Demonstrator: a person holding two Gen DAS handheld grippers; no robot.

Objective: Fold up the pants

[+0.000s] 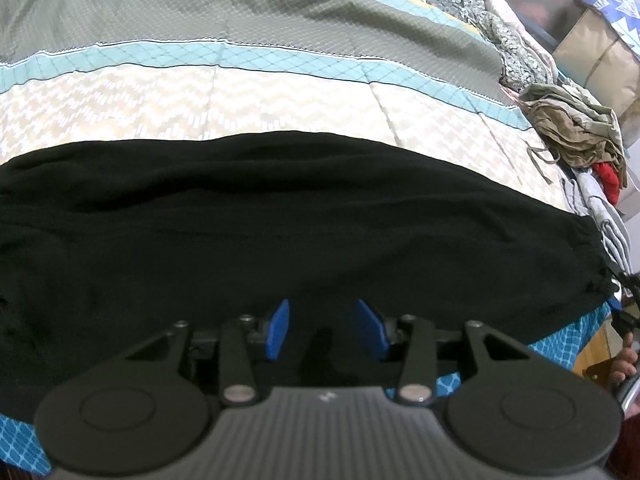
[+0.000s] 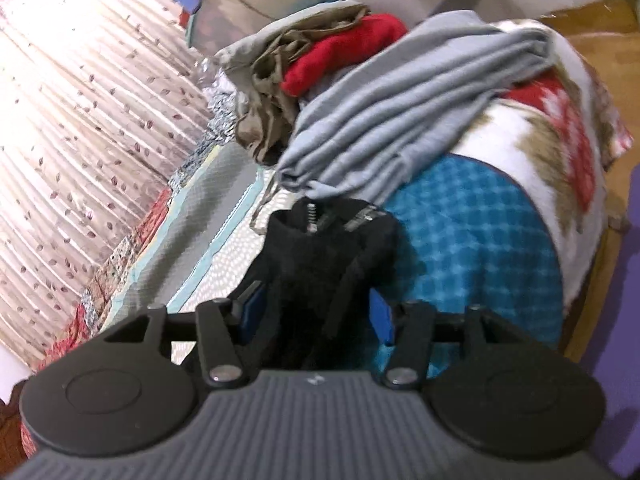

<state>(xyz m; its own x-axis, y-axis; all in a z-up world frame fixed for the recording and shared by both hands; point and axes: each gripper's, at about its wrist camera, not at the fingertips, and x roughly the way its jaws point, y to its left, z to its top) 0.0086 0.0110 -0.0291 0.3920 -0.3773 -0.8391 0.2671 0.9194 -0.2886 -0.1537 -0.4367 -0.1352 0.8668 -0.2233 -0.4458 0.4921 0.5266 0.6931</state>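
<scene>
Black pants lie spread flat across the patterned bedspread, running from the left edge to a gathered waistband at the right. My left gripper hovers over the near edge of the pants with its blue fingers apart and nothing between them. In the right wrist view, the gathered waistband end of the pants sits between the blue fingers of my right gripper, which is shut on the bunched black fabric.
A pile of clothes lies past the waistband end: olive fabric, a red garment and grey pants. A pink quilted blanket lies at the far side. The blue-checked bed edge drops to a wooden floor.
</scene>
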